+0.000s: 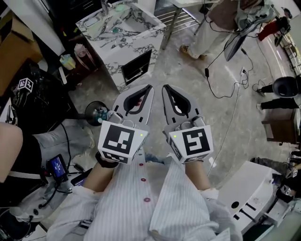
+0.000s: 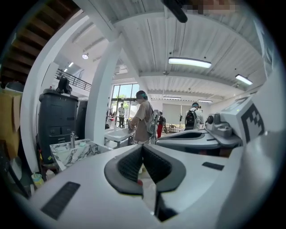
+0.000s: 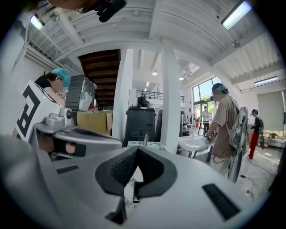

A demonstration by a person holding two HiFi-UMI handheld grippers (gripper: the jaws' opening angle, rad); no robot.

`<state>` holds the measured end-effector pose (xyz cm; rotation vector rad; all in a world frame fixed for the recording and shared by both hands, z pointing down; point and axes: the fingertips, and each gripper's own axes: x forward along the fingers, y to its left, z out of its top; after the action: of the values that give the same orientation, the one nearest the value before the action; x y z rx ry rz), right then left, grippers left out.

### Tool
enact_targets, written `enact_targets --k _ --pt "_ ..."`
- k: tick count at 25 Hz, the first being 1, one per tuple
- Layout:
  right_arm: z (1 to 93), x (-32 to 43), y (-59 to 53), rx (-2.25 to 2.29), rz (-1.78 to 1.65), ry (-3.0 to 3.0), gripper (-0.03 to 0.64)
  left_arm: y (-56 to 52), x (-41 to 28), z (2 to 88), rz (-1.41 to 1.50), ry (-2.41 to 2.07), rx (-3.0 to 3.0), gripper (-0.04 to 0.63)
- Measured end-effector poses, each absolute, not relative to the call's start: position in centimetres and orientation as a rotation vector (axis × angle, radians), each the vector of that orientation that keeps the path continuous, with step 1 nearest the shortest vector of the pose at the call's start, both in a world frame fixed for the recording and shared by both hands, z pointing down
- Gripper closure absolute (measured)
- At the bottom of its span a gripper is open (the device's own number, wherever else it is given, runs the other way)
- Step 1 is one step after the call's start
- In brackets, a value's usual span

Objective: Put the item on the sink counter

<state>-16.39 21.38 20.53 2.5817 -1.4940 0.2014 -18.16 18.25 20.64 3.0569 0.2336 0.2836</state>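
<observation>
The sink counter (image 1: 123, 52), one marble-patterned unit, stands on the floor ahead of the person. It has one faucet (image 1: 104, 7) at its far edge and one small green thing (image 1: 121, 7) lying just beside the basin. Which thing is meant to go on the counter cannot be told.

Two grippers are held side by side, short of the counter's near corner and pointing toward it. The left gripper (image 1: 149, 88) has its jaws closed tip to tip with nothing gripped. The right gripper (image 1: 165, 88) is likewise pressed together and empty. Each carries one marker cube, and the two grippers are near each other but apart.

On the floor to the left of the counter stand one pale cup (image 1: 68, 61) and one pink bottle (image 1: 81, 52), close together. To the right of the counter, one person in light clothes (image 1: 214, 23) stands on the floor, and a black cable (image 1: 217, 55) trails down from there.
</observation>
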Motion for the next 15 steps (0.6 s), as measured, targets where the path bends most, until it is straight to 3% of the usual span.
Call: enact_targets --k 15 --pt "21.7 -4.8 11.9 2.538 0.242 -1.550 0.607 7.5 -7.4 21.4 0.304 0.100 3.037 0.580"
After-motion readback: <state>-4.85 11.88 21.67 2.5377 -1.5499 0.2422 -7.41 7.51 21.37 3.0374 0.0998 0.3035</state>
